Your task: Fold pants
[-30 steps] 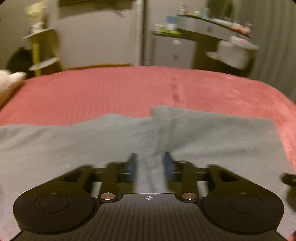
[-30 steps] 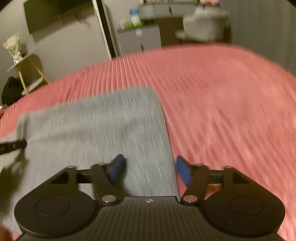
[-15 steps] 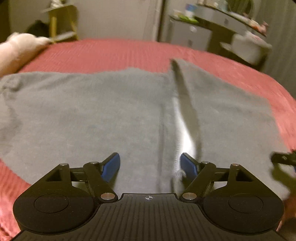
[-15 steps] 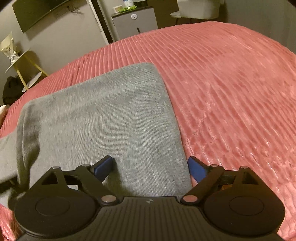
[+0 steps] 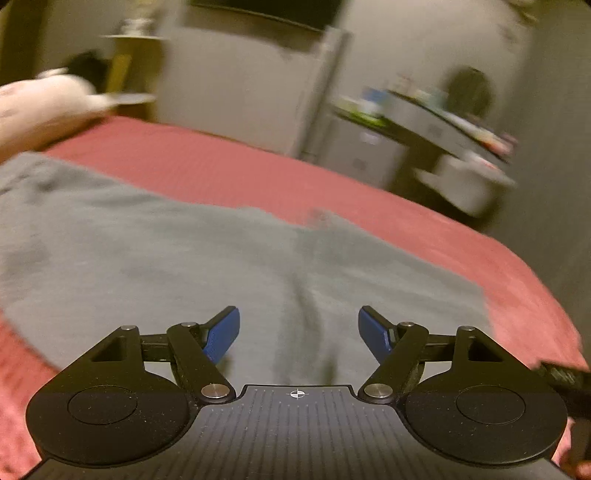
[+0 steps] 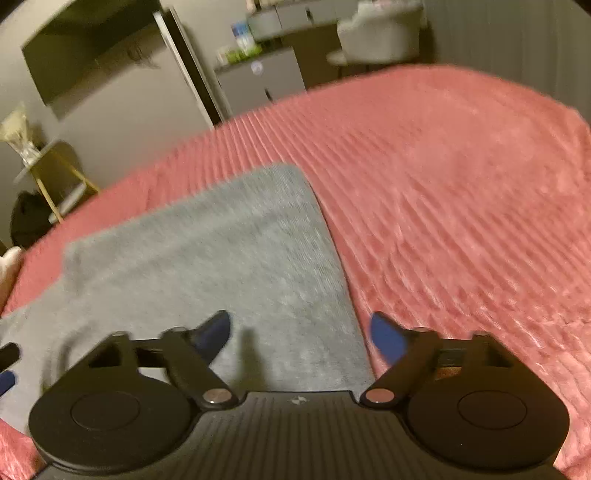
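Note:
Grey pants [image 5: 166, 254] lie flat on a red ribbed bedspread [image 5: 240, 173]. A fold ridge [image 5: 310, 306] runs down the cloth ahead of my left gripper [image 5: 299, 332], which is open and empty just above the pants. In the right wrist view the pants [image 6: 207, 258] have a straight right edge. My right gripper [image 6: 299, 334] is open and empty, straddling that edge, with its right finger over the bedspread [image 6: 461, 206]. The left gripper's tip [image 6: 7, 365] shows at the far left of that view.
A pale pillow [image 5: 40, 107] lies at the bed's far left. Beyond the bed stand a yellow side table [image 6: 48, 177], a grey cabinet [image 6: 258, 81], a cluttered shelf [image 5: 436, 122] and a light chair [image 6: 380, 26].
Both views have tilted up and pulled back from the pants. Both grippers stay open; the left one opened a second ago.

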{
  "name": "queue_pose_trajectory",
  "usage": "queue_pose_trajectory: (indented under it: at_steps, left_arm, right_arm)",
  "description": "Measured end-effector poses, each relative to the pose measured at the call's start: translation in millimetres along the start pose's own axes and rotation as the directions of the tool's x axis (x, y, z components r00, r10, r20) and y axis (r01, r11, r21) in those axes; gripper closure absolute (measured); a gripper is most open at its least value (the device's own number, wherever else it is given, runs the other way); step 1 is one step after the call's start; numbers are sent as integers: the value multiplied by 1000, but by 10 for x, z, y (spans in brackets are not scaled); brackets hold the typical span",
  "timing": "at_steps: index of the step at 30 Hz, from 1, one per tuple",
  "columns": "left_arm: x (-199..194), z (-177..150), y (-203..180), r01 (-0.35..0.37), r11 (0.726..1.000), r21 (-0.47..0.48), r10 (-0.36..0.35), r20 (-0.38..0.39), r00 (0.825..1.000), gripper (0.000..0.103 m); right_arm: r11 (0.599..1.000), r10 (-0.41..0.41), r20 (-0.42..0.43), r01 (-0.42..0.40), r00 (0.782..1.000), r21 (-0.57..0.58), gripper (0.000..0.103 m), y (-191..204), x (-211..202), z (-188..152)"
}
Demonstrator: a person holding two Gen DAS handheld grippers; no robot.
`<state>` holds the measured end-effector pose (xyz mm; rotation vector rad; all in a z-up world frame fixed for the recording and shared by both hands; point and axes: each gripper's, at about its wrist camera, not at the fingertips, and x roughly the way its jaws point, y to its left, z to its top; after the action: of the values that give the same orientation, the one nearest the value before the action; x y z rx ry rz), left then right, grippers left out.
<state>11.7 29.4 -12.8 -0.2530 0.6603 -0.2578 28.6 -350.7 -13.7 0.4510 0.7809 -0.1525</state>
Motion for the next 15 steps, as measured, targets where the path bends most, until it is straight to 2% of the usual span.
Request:
queue_pose_trajectory:
  at_steps: [2, 4, 5, 6, 7, 8, 9, 11, 14, 15]
  left_arm:
    - [47, -52, -144, 102, 994, 37, -100, -41, 994, 25]
    - [126, -93, -240, 149, 988, 51, -144, -86, 986, 24]
    - [204, -125, -275, 137, 988, 74, -128, -120, 985, 24]
    - [284, -167, -323, 89, 990, 113, -71, -156, 985, 25]
    - [406, -212, -339, 23, 986, 163, 11, -205, 979, 32]
    - [492, -248, -346, -25, 979, 204, 72, -228, 971, 36]
    - [507, -252, -356, -44, 974, 221, 92, -214, 972, 37]
    - [515, -230, -359, -51, 975, 217, 97, -205, 974, 37]
    - [503, -250, -333, -86, 973, 216, 129, -194, 972, 37]
    - [530, -245, -286, -135, 970, 201, 175, -200, 964, 31]
  right_arm:
    - [993, 104, -7, -104, 995, 56, 62, 50, -123, -110]
    - [973, 224, -62, -220, 973, 66, 67, 153, -133, -267]
    - [959, 278, -119, -270, 953, 81, 68, 220, -88, -347]
    - [954, 297, -154, -286, 942, 89, 68, 275, -46, -404]
    - [958, 287, -173, -279, 942, 69, 69, 329, -16, -434]
    - [966, 259, -174, -257, 950, 37, 77, 367, -4, -434]
    - [973, 230, -181, -228, 956, 29, 89, 375, 19, -417]
    - [978, 206, -208, -192, 956, 87, 103, 290, 81, -387]
    - [960, 221, -218, -172, 951, 220, 103, 35, 103, -335]
    - [959, 204, -211, -152, 956, 240, 103, -24, 77, -327]
